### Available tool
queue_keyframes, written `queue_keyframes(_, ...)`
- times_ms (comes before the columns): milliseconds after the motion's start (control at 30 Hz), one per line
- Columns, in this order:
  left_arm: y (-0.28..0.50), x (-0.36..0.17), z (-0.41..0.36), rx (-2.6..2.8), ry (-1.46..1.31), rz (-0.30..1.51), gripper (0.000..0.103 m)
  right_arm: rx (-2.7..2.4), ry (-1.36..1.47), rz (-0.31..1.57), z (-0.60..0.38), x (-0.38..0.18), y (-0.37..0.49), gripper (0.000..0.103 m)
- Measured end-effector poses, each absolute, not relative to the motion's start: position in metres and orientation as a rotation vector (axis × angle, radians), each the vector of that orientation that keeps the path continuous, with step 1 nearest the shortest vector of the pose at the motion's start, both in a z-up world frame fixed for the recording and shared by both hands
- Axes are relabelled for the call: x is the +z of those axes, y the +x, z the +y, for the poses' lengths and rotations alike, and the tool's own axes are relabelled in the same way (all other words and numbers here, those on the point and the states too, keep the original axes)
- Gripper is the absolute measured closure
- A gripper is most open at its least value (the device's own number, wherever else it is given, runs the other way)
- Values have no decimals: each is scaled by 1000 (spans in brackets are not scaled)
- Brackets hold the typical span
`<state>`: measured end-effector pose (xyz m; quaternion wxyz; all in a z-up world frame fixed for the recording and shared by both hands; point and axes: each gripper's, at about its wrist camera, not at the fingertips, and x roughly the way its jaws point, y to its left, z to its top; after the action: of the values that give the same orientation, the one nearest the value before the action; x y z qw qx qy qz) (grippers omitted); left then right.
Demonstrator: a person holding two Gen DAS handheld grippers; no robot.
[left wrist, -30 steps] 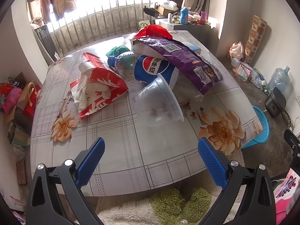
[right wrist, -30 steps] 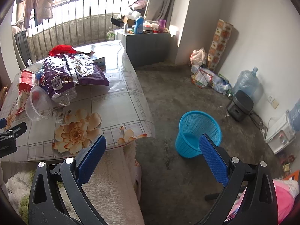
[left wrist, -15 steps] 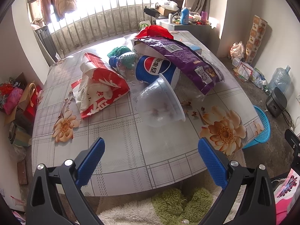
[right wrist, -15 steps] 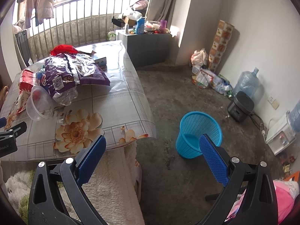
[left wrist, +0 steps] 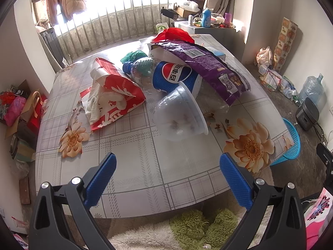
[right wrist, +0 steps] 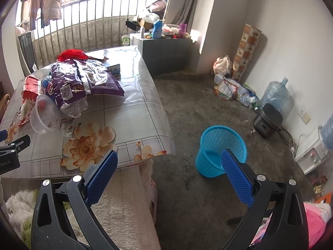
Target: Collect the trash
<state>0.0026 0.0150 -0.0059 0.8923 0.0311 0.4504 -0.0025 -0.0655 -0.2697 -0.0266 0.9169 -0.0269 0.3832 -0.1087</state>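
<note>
Little has shifted since a second ago: the left wrist view has crept slightly nearer the trash pile, the right wrist view is almost unchanged. Left gripper [left wrist: 167,167] hovers over the near edge of the table [left wrist: 129,166], blue pads spread wide, nothing between them. Right gripper [right wrist: 169,166] is likewise spread and empty, off the table's right edge above the floor.

Trash sits piled across the middle of the table. A clear plastic bowl [left wrist: 181,114] lies on its side nearest the near edge, mouth toward the right edge. Just behind it, touching, lies a blue Pepsi cup [left wrist: 174,76], tipped over. A purple snack bag [left wrist: 210,68] drapes over the cup toward the right edge. A red paper bag [left wrist: 116,95] with white tissue spilling out lies toward the left edge. A crushed clear bottle [left wrist: 139,70] with a blue cap is wedged between the red bag and the cup. Something red [left wrist: 173,34] sits at the far end.

The left wrist view shows the red paper bag and bottle plainly; the right wrist view hides most of them behind the snack bag [right wrist: 83,83]. Only the right wrist view shows the blue waste basket [right wrist: 220,143] whole, standing upright on the floor, well apart from the table's right edge; the left view catches only its rim [left wrist: 291,141].
</note>
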Motion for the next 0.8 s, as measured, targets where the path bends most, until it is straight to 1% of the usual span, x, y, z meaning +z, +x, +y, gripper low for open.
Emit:
queue_keyframes(500,2,-6,16,-5,66,927,6,-212,-49,781,-263,-27,-61,8)
queue_keyframes(800,7,9,27,-68,54,833,6,-138,-25,733,-249,-23,-50,8)
